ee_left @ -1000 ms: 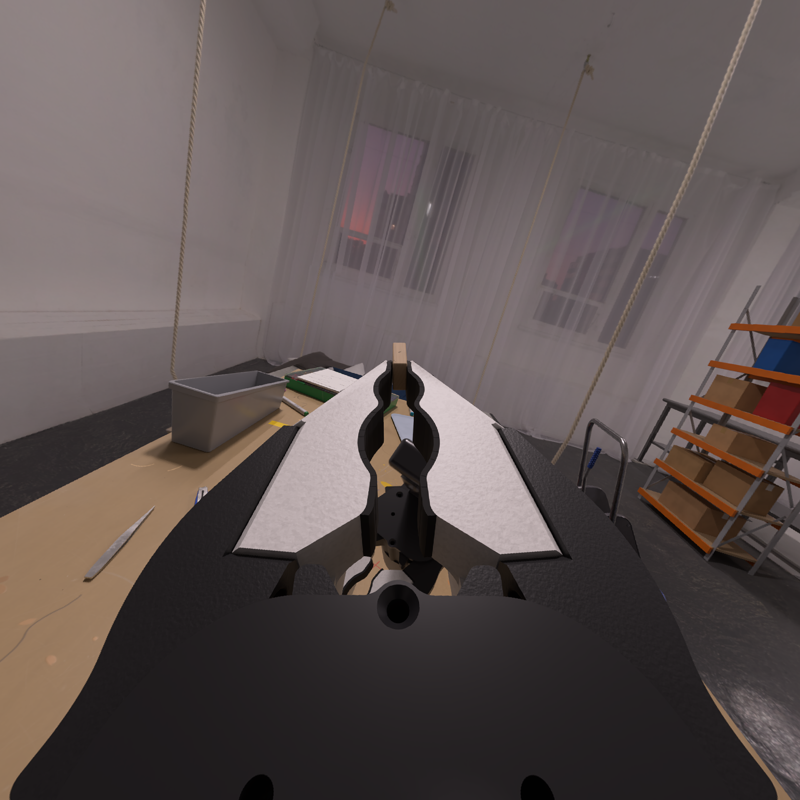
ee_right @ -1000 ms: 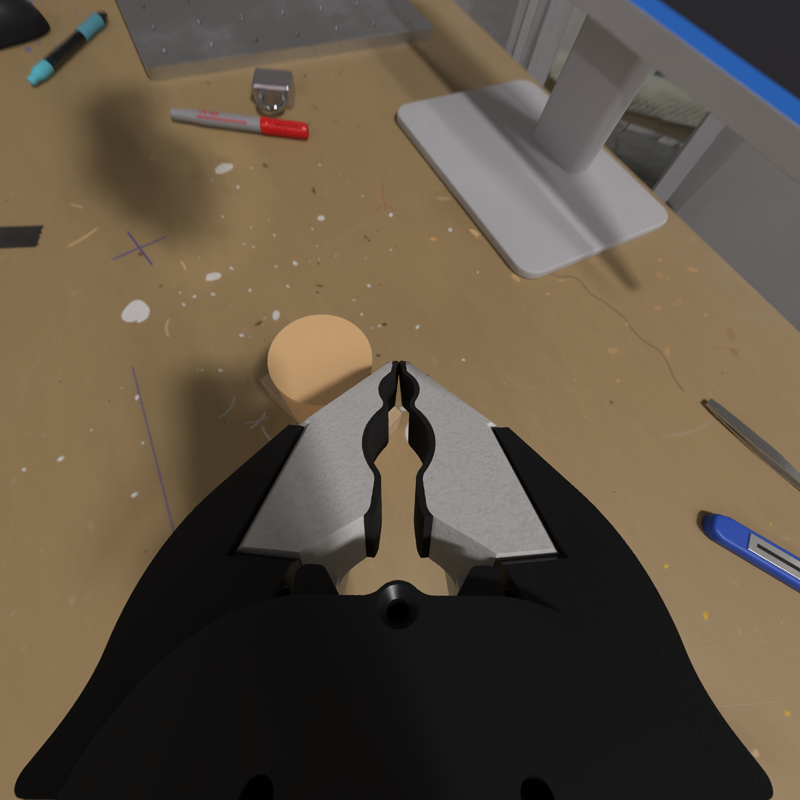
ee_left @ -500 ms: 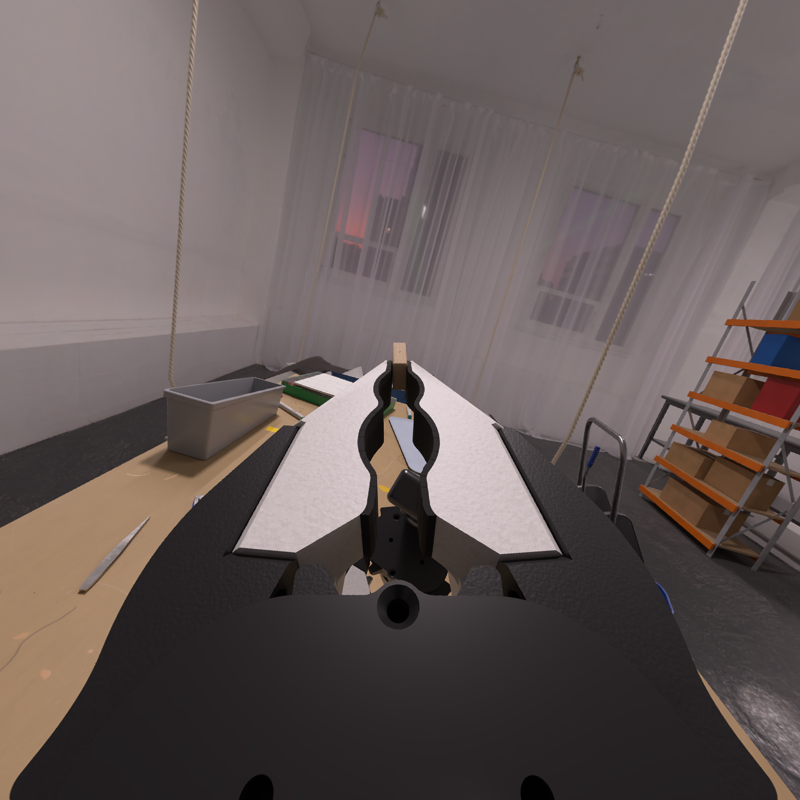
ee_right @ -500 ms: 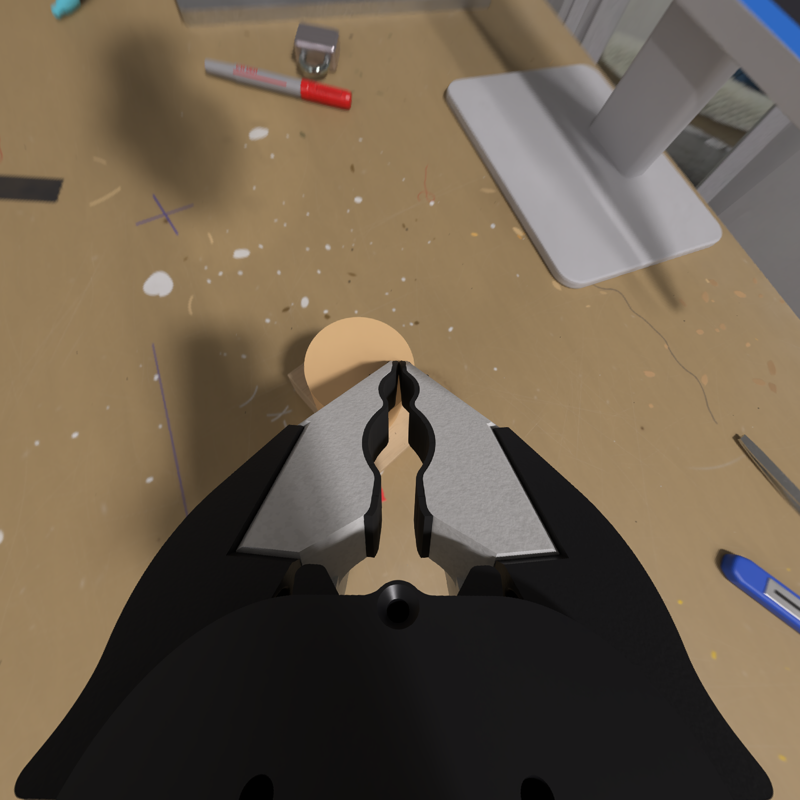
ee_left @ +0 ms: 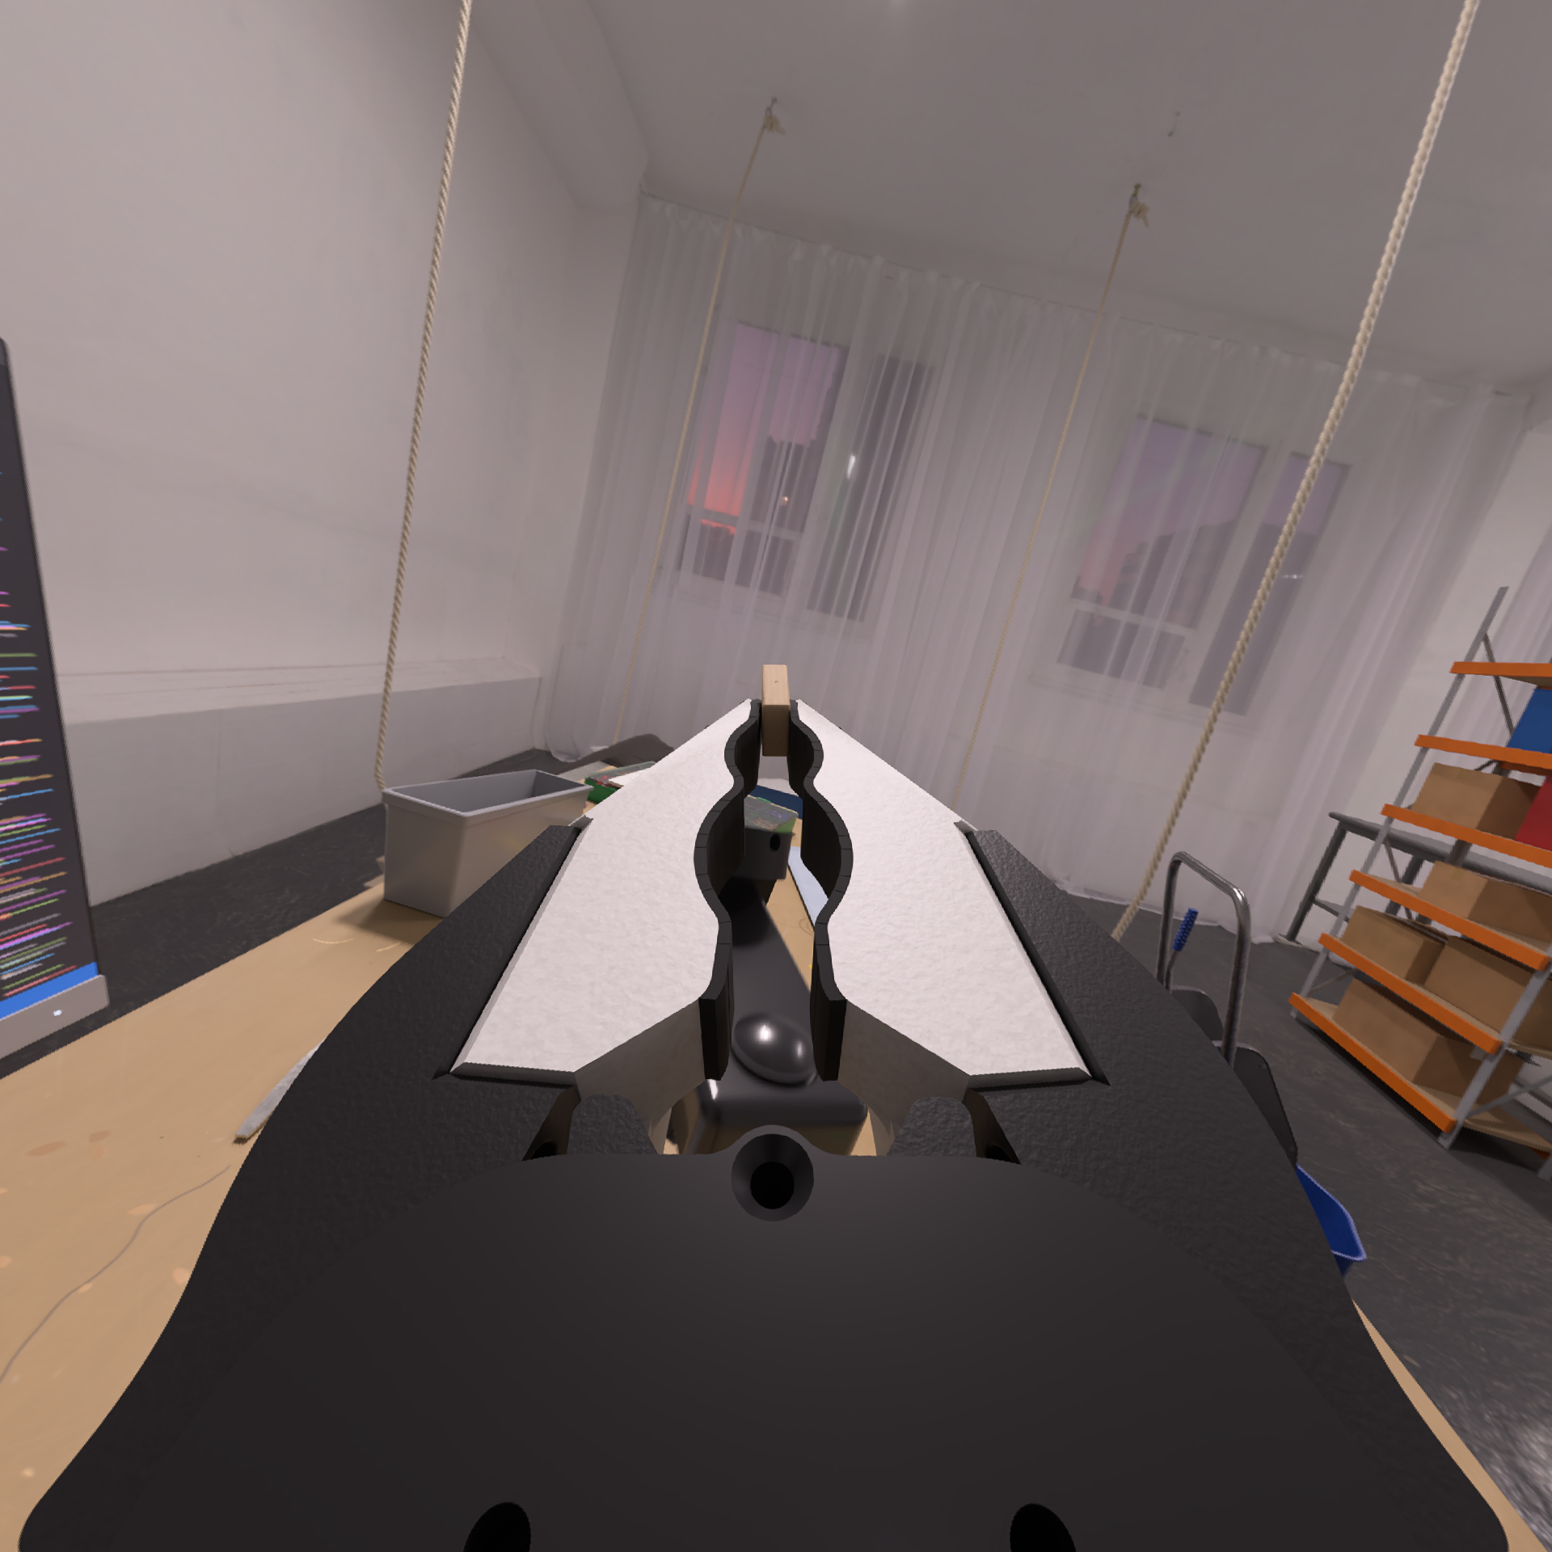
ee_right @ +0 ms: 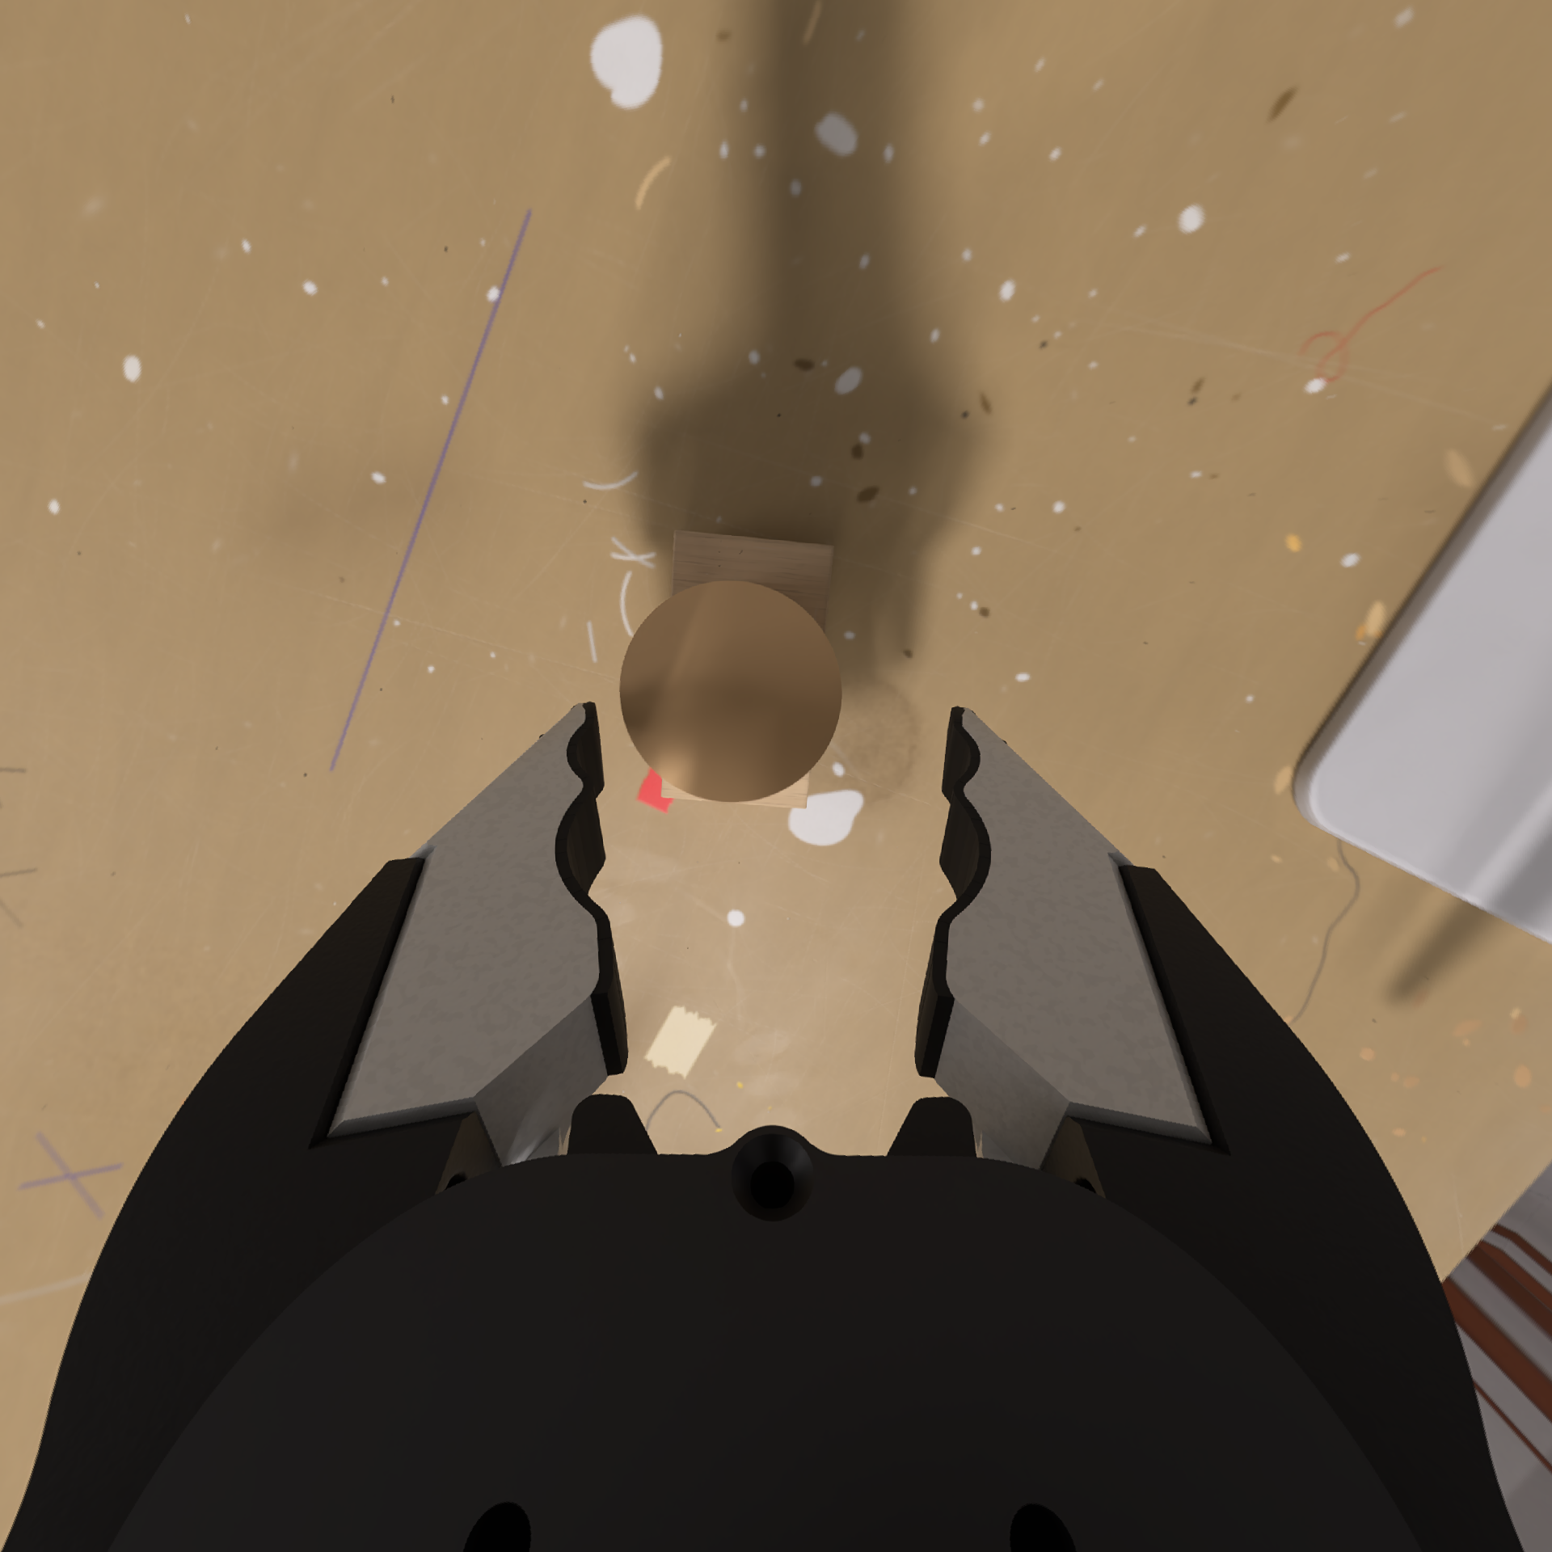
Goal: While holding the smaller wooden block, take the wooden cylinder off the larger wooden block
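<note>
In the left wrist view my left gripper (ee_left: pixel 773 714) is shut on the smaller wooden block (ee_left: pixel 774 710), a thin pale piece pinched upright at the fingertips, held above the table. In the right wrist view my right gripper (ee_right: pixel 771 715) is open and looks straight down. The round top of the wooden cylinder (ee_right: pixel 730 690) lies just ahead of the fingertips, slightly left of centre. It stands on the larger wooden block (ee_right: pixel 753 564), whose pale edges show beyond and below the cylinder. The fingers touch nothing.
A grey bin (ee_left: pixel 470 827) stands on the table ahead and left in the left wrist view, a dark screen (ee_left: pixel 34 714) at the far left, orange shelves (ee_left: pixel 1461 907) at right. The other gripper's dark body (ee_left: pixel 768 1008) shows between my fingers. A grey stand base (ee_right: pixel 1444 756) lies right of the cylinder.
My right gripper has opened and tilted to look straight down over the cylinder. My left gripper has turned and kept the small block; the screen has come into view at left.
</note>
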